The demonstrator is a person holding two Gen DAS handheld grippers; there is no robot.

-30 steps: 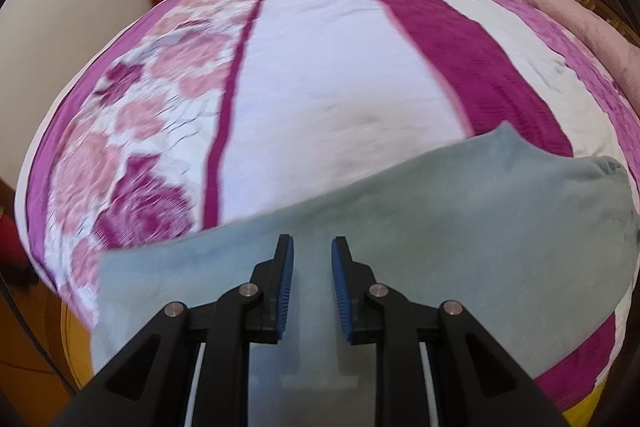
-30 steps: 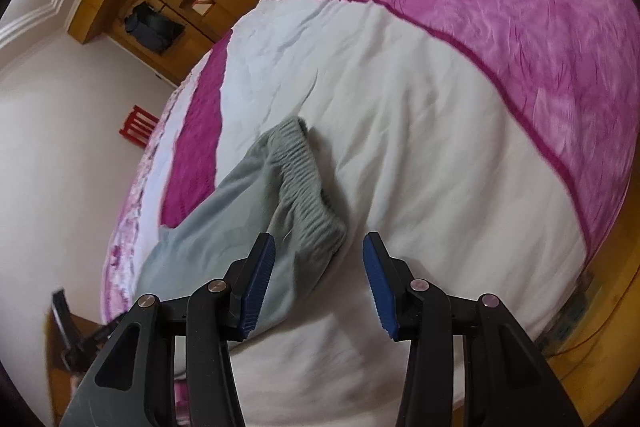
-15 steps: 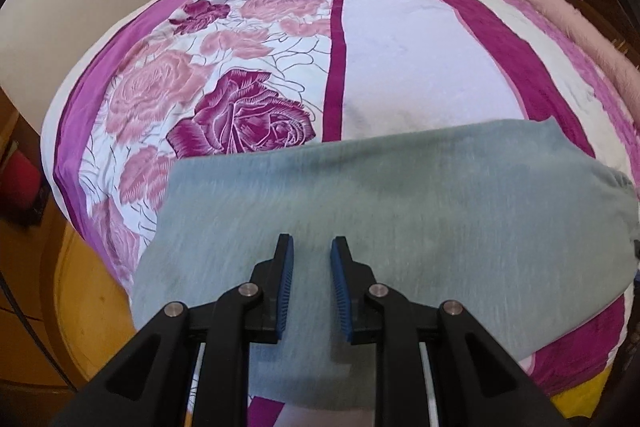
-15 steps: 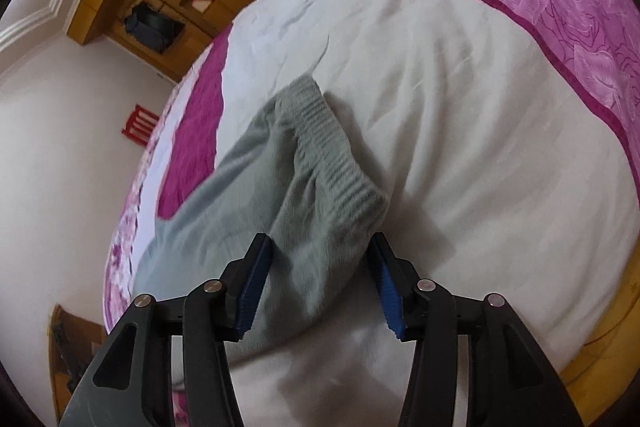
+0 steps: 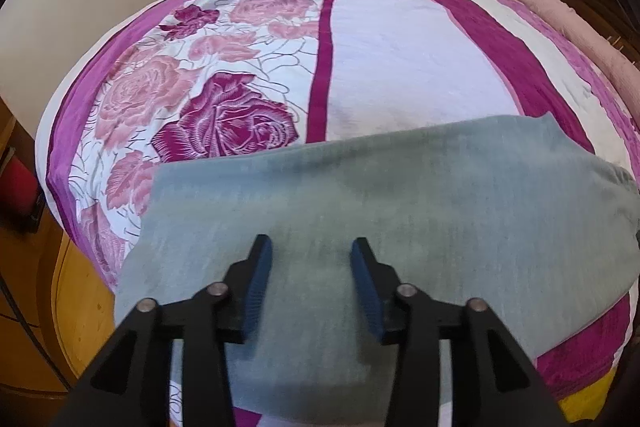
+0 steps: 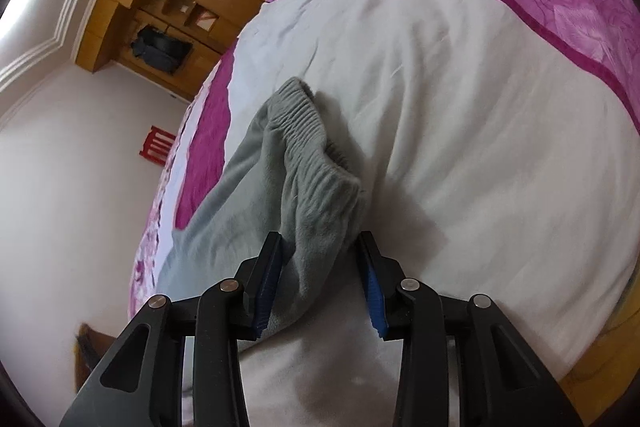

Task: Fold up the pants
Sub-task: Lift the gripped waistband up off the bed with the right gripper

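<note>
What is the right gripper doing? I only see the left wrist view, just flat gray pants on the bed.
Observer: The right gripper has the waistband end of the pants between its jaws, which have just been closing.
Operator: Is it squeezing yet?
Observer: The bunched cloth touches one pad; I cannot tell whether both pinch.
Operator: Where does that end lie?
Observer: On the plain white part of the bedspread, rumpled and puffed up.
</note>
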